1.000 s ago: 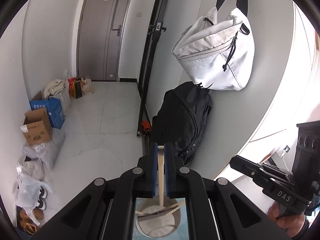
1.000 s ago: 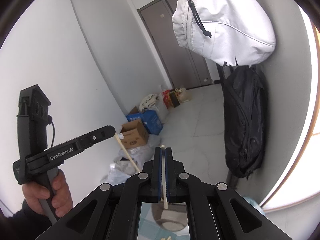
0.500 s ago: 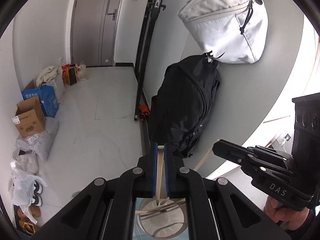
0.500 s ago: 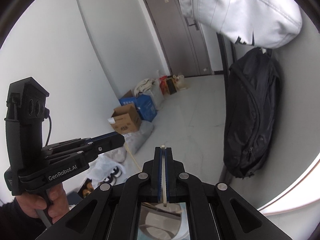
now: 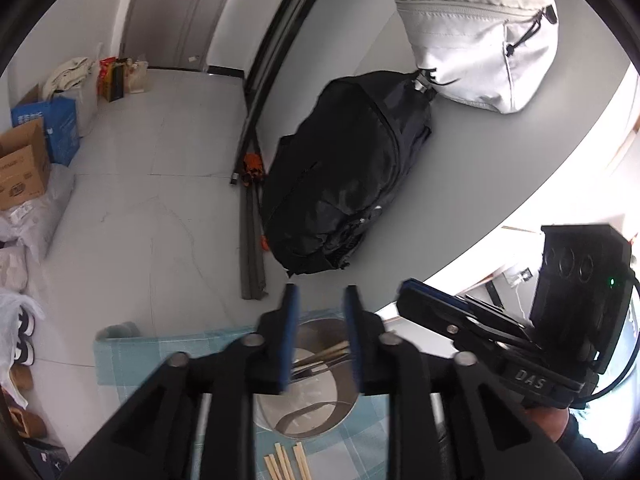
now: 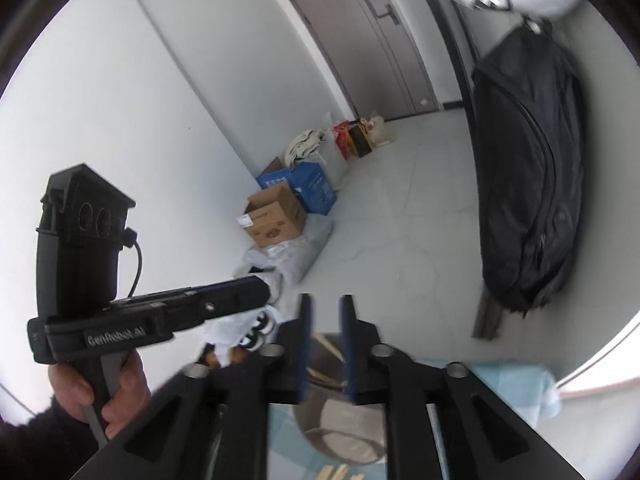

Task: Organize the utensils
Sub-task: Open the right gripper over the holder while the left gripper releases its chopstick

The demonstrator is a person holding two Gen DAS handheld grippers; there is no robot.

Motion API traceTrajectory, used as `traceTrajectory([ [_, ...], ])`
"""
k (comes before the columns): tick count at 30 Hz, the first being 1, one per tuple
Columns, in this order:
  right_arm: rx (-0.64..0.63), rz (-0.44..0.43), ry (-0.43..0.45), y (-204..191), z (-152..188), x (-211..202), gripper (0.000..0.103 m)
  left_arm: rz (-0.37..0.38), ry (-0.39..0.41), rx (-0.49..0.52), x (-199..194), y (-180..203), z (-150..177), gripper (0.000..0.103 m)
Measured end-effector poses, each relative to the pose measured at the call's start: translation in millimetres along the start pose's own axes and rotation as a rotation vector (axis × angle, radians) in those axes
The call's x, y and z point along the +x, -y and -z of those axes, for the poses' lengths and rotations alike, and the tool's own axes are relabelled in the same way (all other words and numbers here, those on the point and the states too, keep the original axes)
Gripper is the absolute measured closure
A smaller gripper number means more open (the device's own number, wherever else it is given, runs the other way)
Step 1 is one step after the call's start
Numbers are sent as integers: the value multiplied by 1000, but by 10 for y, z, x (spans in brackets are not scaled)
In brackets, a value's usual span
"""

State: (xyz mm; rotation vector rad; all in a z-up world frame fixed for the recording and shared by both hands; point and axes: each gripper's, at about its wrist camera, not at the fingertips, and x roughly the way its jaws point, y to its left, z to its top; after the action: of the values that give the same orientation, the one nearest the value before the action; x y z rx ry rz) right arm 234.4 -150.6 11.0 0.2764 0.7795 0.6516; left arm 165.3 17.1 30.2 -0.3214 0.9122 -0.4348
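Note:
My left gripper (image 5: 318,300) is open and empty above a round metal cup (image 5: 316,420) that holds several wooden chopsticks (image 5: 324,354). More chopsticks (image 5: 286,462) lie on the blue checked cloth (image 5: 132,354) in front of the cup. My right gripper (image 6: 324,304) is open and empty above the same cup (image 6: 340,432), with a chopstick (image 6: 330,346) inside. Each gripper shows in the other's view, the right one (image 5: 404,286) and the left one (image 6: 262,286).
A black backpack (image 5: 344,176) leans on the wall with a white bag (image 5: 480,36) above it. Cardboard and blue boxes (image 5: 28,160), plastic bags and shoes line the floor at left. A folded black stand (image 5: 252,208) leans beside the backpack.
Both grippers tilted down toward the cup and opened. The chopstick each held has dropped into the cup.

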Motion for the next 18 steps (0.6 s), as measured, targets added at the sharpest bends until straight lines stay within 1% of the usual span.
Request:
traceTrajectory([
  [2, 8, -3, 15, 25, 38, -71, 77, -10, 31, -26, -60, -50, 12, 52],
  [3, 15, 4, 24, 38, 56, -113, 75, -13, 51, -40, -121, -63, 21, 50],
  [4, 27, 2, 36, 53, 81, -174, 68, -21, 64, -47, -173, -68, 30, 50],
  [6, 45, 4, 54, 82, 98, -251, 60, -47, 79, -58, -235, -72, 52, 50],
  [9, 60, 8, 67, 82, 139, -368, 58, -86, 98, -64, -298, -48, 86, 49],
  [11, 65, 15, 76, 62, 155, -428, 51, -104, 106, -63, -317, -39, 111, 49],
  [12, 64, 22, 81, 40, 162, -470, 49, -114, 112, -61, -341, -19, 132, 49],
  [15, 51, 16, 95, -48, 185, -577, 49, -147, 132, -39, -419, 72, 181, 49],
  [18, 38, 12, 109, -124, 205, -663, 47, -162, 152, -19, -502, 160, 219, 48],
])
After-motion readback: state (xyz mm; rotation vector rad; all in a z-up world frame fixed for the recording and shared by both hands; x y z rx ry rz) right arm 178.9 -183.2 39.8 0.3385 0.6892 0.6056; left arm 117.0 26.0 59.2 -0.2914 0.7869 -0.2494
